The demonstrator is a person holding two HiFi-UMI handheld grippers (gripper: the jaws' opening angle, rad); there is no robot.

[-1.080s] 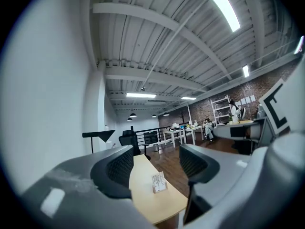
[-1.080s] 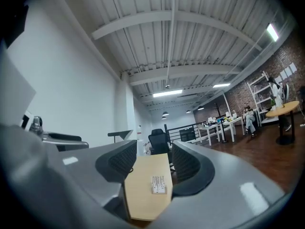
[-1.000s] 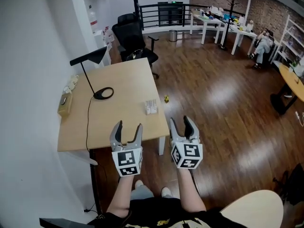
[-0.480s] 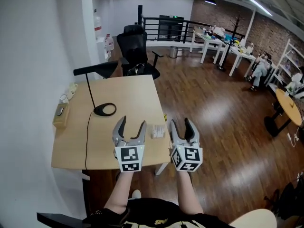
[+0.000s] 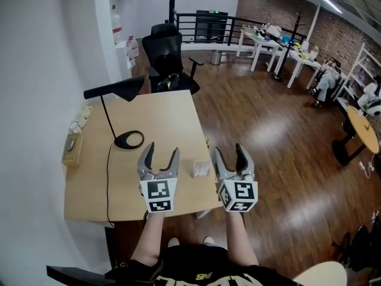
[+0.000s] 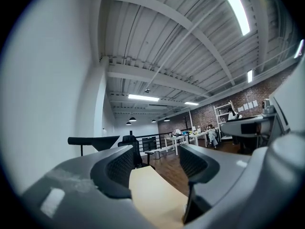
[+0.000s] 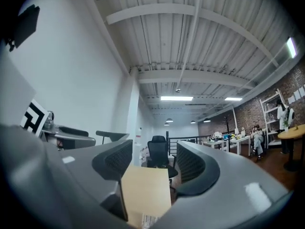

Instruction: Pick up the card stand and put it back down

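While the 2 grippers hover low in the frame, the left gripper (image 5: 159, 151) stands half open and empty. The right gripper (image 5: 229, 152) has just been opening, empty too. Between them, the card stand (image 5: 201, 169) sits near the table's (image 5: 161, 118) lower right edge

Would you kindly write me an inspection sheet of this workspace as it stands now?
Surface: light wooden table against a white wall.
Job's things: card stand near the table's right edge, untouched.
Clutter: black desk lamp; small box at the wall-side edge.
Grippers: left claw open, empty; right claw open, jaws have just been opening, nothing between them.
Cables: lamp cable runs off the table's near edge.
Surroundings: black office chair behind the table; white tables further off.
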